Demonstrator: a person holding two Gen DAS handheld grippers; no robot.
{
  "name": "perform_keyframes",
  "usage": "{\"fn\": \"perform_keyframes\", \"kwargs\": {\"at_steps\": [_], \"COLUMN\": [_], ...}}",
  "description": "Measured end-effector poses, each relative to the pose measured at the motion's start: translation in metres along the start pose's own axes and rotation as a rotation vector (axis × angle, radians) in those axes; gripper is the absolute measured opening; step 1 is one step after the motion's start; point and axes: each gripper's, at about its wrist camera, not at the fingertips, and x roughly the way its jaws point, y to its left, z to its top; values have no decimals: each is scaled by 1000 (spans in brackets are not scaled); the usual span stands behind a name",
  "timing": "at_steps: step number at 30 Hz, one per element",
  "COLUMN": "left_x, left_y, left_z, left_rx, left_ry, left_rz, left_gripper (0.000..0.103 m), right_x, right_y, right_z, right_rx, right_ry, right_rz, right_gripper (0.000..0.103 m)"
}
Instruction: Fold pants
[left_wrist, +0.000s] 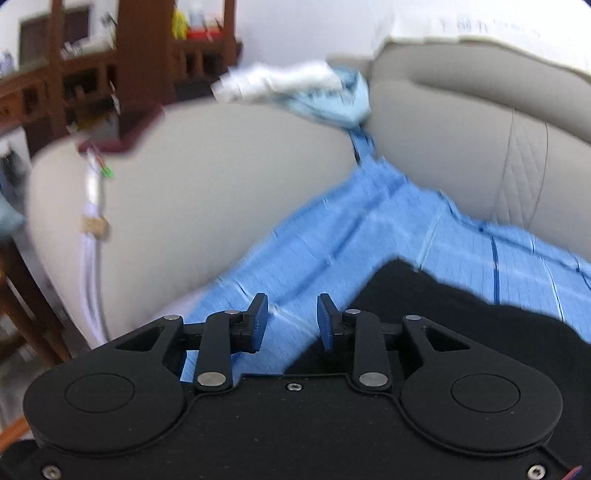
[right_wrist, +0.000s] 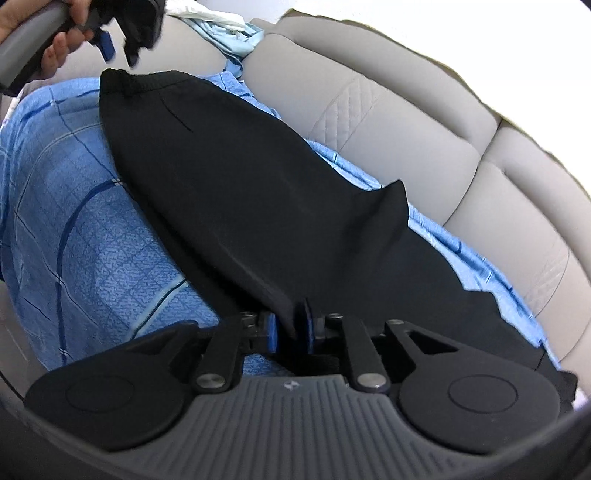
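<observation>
Right gripper (right_wrist: 291, 326) fingers clamped on black pants (right_wrist: 236, 184), lifting one end, likely to carry it over for a fold. Left gripper (left_wrist: 291, 321) fingers apart, empty, hovering near waistband corner. Pants lie on blue checked sheet (right_wrist: 74, 206) over sofa (right_wrist: 424, 129). Left view blurred; far pants end cut off.

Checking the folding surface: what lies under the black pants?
A blue checked sheet lies under the black pants, spread over the sofa. What is directly beneath them stays hidden.
</observation>
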Motion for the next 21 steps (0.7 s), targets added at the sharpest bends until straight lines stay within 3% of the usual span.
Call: {"fn": "perform_keyframes", "kwargs": {"at_steps": [2, 6, 8, 10, 12, 15, 17, 21], "left_x": [-14, -27, -20, -9, 6, 32, 50, 55], "left_y": [-5, -38, -59, -75, -90, -102, -100, -91], "left_z": [4, 4, 1, -4, -12, -25, -31, -39], "left_rx": [6, 109, 158, 175, 192, 228, 231, 271], "left_ry": [-37, -37, -2, 22, 36, 73, 98, 42], "left_rz": [-46, -256, -361, -414, -421, -328, -282, -225], "left_gripper": [31, 34, 34, 34, 34, 33, 30, 31], "right_x": [1, -1, -2, -4, -8, -11, -9, 13], "right_y": [-3, -10, -16, -24, -37, -62, -87, -145], "right_z": [1, 5, 7, 9, 9, 9, 7, 0], "right_rx": [21, 62, 99, 138, 185, 244, 281, 335], "right_ry": [4, 10, 15, 20, 23, 18, 16, 81], "right_rz": [17, 91, 148, 193, 217, 199, 141, -59], "right_gripper": [36, 42, 55, 63, 67, 74, 77, 79]}}
